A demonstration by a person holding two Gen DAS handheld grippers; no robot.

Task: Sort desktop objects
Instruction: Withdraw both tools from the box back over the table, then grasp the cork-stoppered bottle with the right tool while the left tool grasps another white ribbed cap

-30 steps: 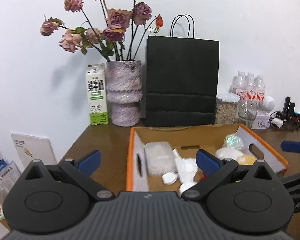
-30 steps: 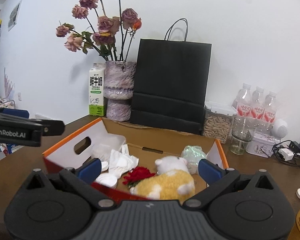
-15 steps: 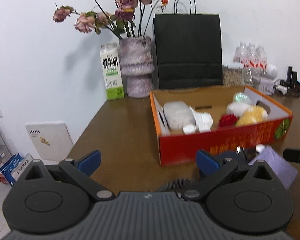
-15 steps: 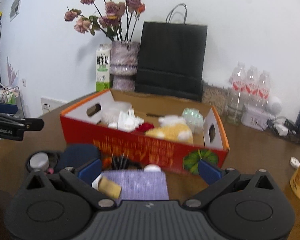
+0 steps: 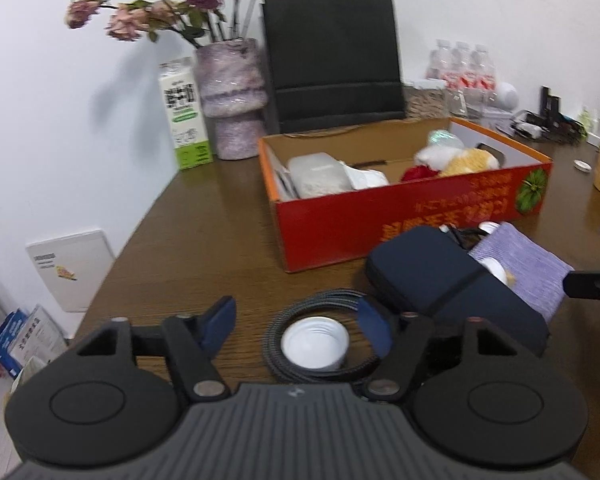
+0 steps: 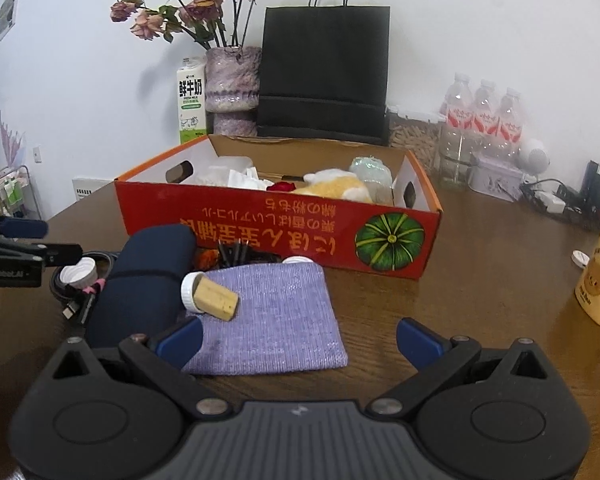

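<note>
Left hand-held gripper (image 5: 296, 326) closing w/ white cap (image 5: 315, 347) + coiled cable (image 5: 278, 346) between pads, untouched; right hand-held gripper (image 6: 298, 338) wide over purple cloth (image 6: 278, 316)

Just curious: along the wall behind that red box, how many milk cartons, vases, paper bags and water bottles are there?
Milk carton: 1
Vase: 1
Black paper bag: 1
Water bottles: 3
Total: 6

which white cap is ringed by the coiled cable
The white cap right ahead of the closing left hand-held gripper, ringed by the coiled cable; the others lie by the box.
</note>
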